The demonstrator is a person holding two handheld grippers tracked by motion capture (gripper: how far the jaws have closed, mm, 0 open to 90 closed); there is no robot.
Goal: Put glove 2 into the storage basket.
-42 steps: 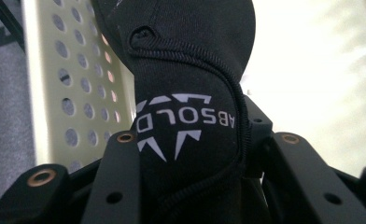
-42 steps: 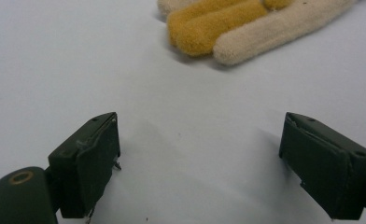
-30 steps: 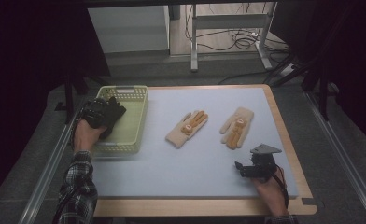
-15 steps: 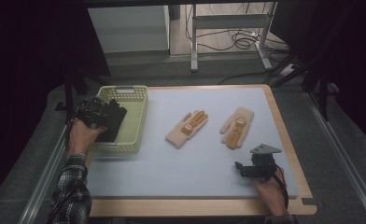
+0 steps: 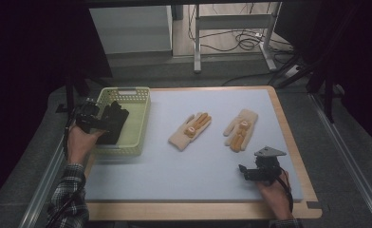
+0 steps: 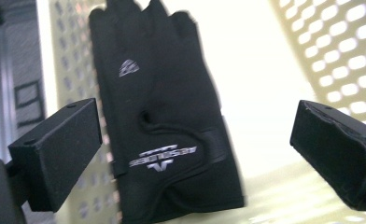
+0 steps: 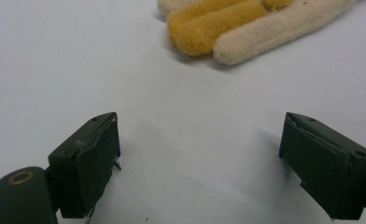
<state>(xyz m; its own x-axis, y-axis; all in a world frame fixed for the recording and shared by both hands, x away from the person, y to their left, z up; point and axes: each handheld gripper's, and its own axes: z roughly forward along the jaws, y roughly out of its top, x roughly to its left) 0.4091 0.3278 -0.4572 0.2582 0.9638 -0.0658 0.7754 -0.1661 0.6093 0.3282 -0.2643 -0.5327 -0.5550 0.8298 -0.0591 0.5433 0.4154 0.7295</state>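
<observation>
A black fingerless glove (image 5: 113, 122) (image 6: 167, 116) lies in the pale green basket (image 5: 137, 124), leaning on its left wall. My left gripper (image 5: 106, 124) (image 6: 195, 126) hovers at the basket's left rim; its jaws have just been opening and now stand open, with the glove beyond them and untouched by either pad. Two cream gloves with orange fingers (image 5: 190, 130) (image 5: 241, 129) lie flat in the middle of the blue mat. My right gripper (image 5: 243, 171) (image 7: 200, 140) rests open near the mat's front right, with nothing between its jaws and one cream glove's fingertips (image 7: 246, 28) ahead of it.
The blue mat (image 5: 174, 175) sits on a wooden tabletop (image 5: 198, 209). The basket's perforated wall (image 6: 340, 51) rises to the right of the left jaws. Behind the table stand a grey cabinet (image 5: 132, 28) and a metal frame with cables (image 5: 236, 38).
My left hand has drawn back to the left, away from the basket's middle, and its jaws have let go of the black glove. The right hand has stayed still.
</observation>
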